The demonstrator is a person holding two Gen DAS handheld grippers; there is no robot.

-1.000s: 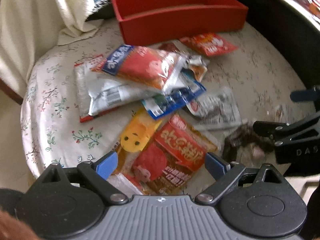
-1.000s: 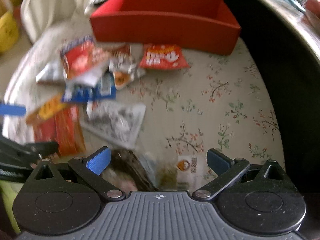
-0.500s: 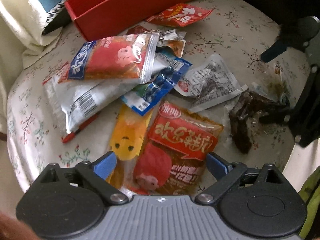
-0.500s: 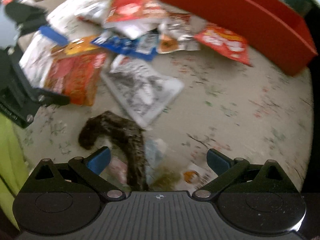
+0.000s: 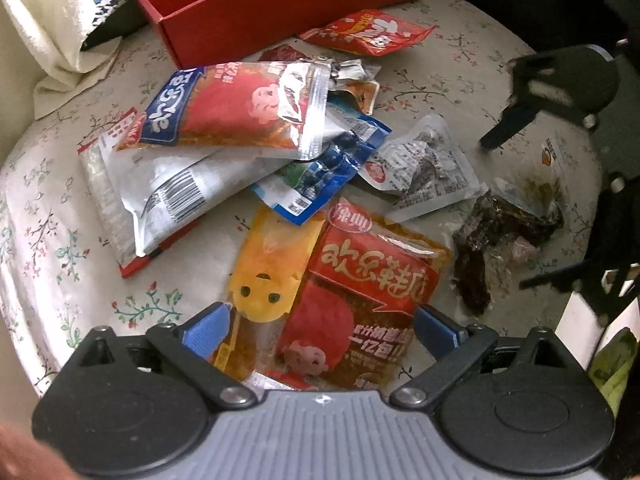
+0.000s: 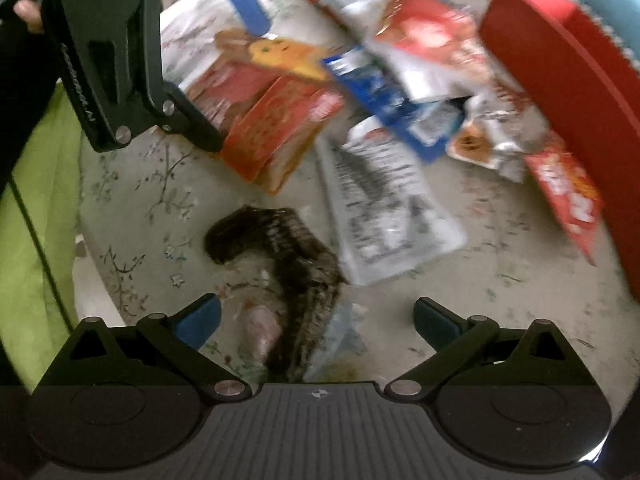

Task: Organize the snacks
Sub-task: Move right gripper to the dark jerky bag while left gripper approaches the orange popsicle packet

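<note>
My left gripper [image 5: 322,326] hovers pointing down, its jaws opening. Below and between them lie a red snack packet [image 5: 368,296] and a yellow packet [image 5: 268,276]; the pads touch neither. My right gripper [image 6: 316,318] stands wide open just above a clear packet of dark snack [image 6: 288,256], which lies between its fingers, untouched. A heap of packets lies mid-table: a red-and-blue pouch [image 5: 240,108], a silver pouch [image 5: 172,184], a blue packet [image 5: 320,176] and a white printed packet [image 5: 424,168]. The red box [image 5: 280,8] stands at the back.
A small red packet [image 5: 368,32] lies right before the box. The round table has a floral cloth [image 5: 60,240], and its edge runs close to both grippers. A cream cloth [image 5: 52,20] hangs at the far left; something green [image 6: 40,200] sits beyond the near edge.
Both grippers rolled, so the views have turned. The right gripper came lower over the dark snack packet. The left gripper's jaws spread a little over the red packet.
</note>
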